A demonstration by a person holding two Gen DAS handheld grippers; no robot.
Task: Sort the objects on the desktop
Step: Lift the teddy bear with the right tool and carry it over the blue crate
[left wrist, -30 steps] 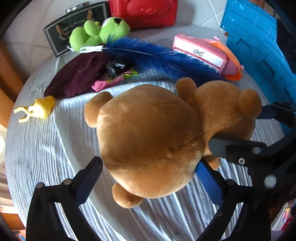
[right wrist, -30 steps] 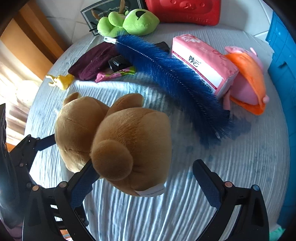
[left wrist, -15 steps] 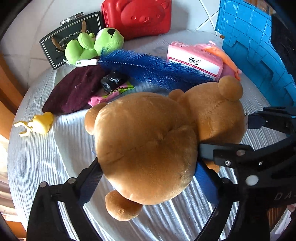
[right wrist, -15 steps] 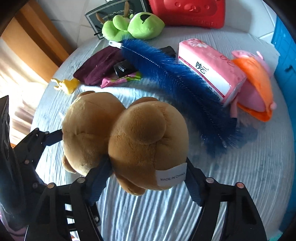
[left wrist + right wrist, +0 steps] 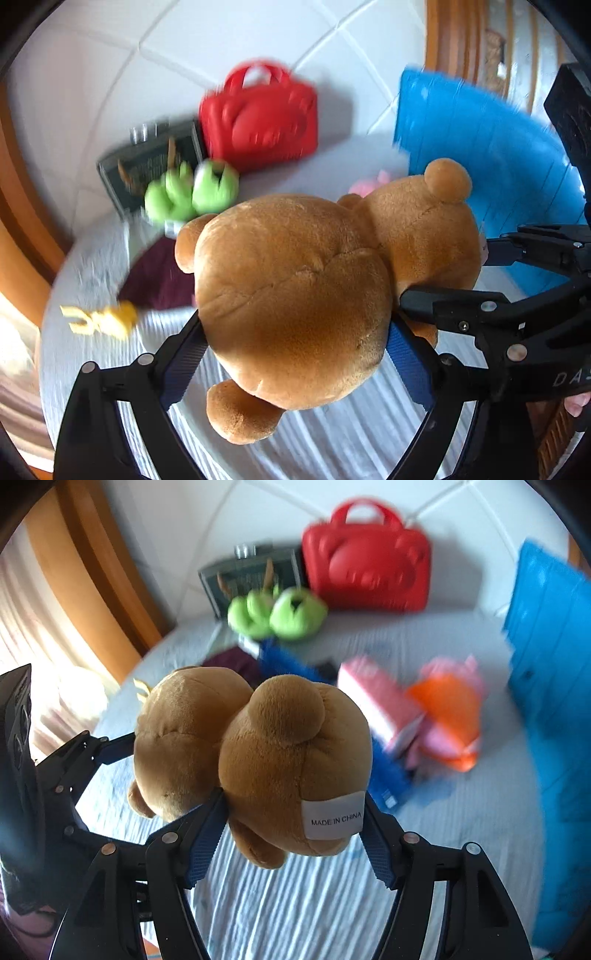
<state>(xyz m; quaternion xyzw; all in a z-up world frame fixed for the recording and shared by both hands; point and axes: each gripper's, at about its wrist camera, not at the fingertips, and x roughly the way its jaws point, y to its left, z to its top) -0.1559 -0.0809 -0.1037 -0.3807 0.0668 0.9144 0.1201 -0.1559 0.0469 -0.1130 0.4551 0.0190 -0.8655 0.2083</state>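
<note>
- Brown teddy bear (image 5: 295, 295) is clamped by both grippers at once and sits above the striped white tabletop (image 5: 332, 443), off the surface.
- Left gripper (image 5: 295, 354): blue pads press either side of the bear's big round head, jaws near full width. Gripping the bear.
- Right gripper (image 5: 295, 834): jaws closing, pads squeezed onto the bear's body from both sides, just under the "MADE IN CHINA" tag (image 5: 334, 819). Gripping the bear.
- In the left wrist view the bear fills the centre; one ear at 1 o'clock, another at 7 o'clock. Right gripper's black frame comes in from 3 o'clock and touches the body.
- In the right wrist view the left gripper's frame shows at 9 o'clock, at the head.
- Background is motion-blurred in both views.
- Red bear-face bag (image 5: 365, 572) at 12–1 o'clock, at the far edge of the table.
- Green plush (image 5: 277, 614) at 12 o'clock, just in front of a dark framed plaque (image 5: 251, 576).
- Blue brush (image 5: 284, 661) and maroon cloth (image 5: 232, 662) lie behind the bear, partly hidden by it.
- Pink tissue pack (image 5: 373, 701) and pink-orange plush (image 5: 447, 716) at 2–3 o'clock, touching each other.
- Blue crate (image 5: 554, 664) at 3 o'clock, at the table's edge.
- Yellow toy (image 5: 103, 321) at 9 o'clock in the left view, well apart from the rest.
</note>
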